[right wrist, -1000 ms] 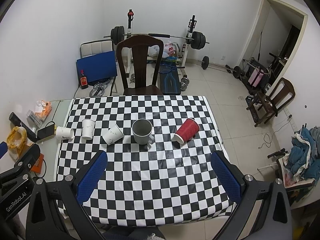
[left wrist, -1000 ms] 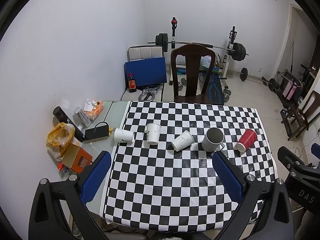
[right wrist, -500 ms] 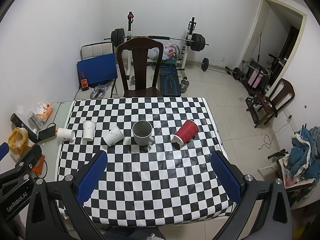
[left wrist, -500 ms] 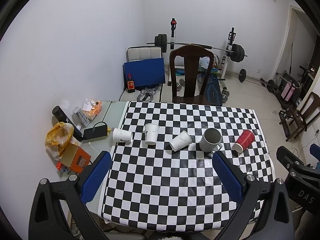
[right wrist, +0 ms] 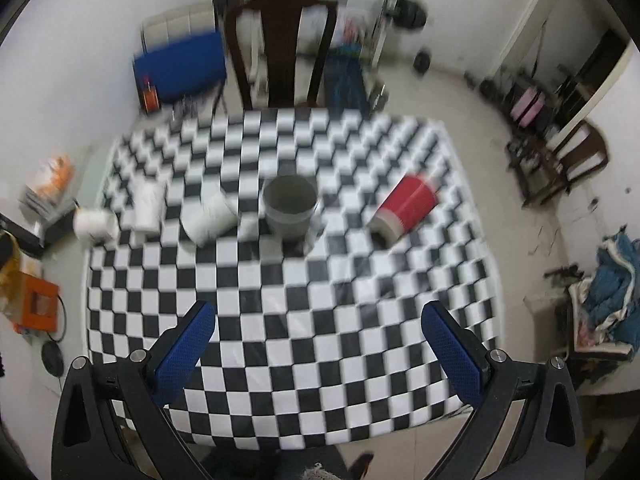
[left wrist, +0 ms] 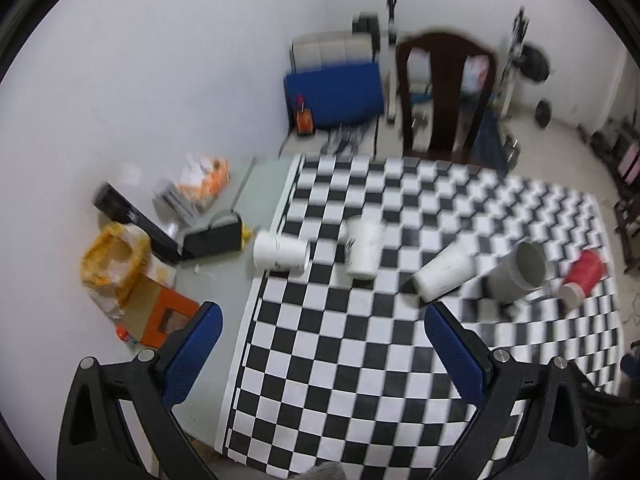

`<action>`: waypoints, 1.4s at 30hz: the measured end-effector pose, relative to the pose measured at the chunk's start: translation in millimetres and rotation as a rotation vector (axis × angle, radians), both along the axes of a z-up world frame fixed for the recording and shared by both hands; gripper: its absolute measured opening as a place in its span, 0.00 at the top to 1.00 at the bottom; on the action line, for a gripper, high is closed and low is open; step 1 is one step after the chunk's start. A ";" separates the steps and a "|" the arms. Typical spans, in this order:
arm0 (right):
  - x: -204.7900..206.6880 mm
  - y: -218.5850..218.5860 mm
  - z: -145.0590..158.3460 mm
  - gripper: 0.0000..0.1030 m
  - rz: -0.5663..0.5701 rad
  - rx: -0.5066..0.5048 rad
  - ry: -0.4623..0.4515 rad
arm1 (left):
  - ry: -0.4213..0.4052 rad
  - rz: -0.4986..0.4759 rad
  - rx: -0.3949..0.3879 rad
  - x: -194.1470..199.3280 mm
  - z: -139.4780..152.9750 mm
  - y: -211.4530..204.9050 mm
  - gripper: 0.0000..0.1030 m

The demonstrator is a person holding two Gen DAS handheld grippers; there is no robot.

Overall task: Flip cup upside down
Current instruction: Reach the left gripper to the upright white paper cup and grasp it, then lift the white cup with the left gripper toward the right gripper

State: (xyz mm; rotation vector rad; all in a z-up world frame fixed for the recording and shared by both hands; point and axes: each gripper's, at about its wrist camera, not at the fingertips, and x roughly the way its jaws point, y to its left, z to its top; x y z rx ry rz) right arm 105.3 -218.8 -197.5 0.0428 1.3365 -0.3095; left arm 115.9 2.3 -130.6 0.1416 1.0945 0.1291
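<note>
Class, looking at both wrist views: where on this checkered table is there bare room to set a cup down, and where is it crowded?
Free: the wide checkered band between the cup row and the near table edge, and the strip between the row and the wooden chair. Crowded: the row itself, from the white paper cup past the grey mug to the red cup.

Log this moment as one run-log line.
left hand-held gripper: open, empty | right hand-held gripper: open, empty | grey mug: upright | red cup: on side | flip: not started
</note>
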 end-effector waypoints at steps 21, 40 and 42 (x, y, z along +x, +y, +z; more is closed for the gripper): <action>128.6 28.0 -225.0 0.16 -0.129 0.095 0.228 | 0.337 -0.121 -0.067 188.4 -221.1 -10.1 0.34; 117.8 16.9 -244.8 0.16 -0.071 0.097 0.221 | 0.290 -0.160 -0.095 51.9 -152.7 -23.3 0.45; 96.9 -0.4 -242.5 0.16 -0.069 0.108 0.231 | 0.309 -0.153 -0.116 26.7 -151.2 -35.3 0.45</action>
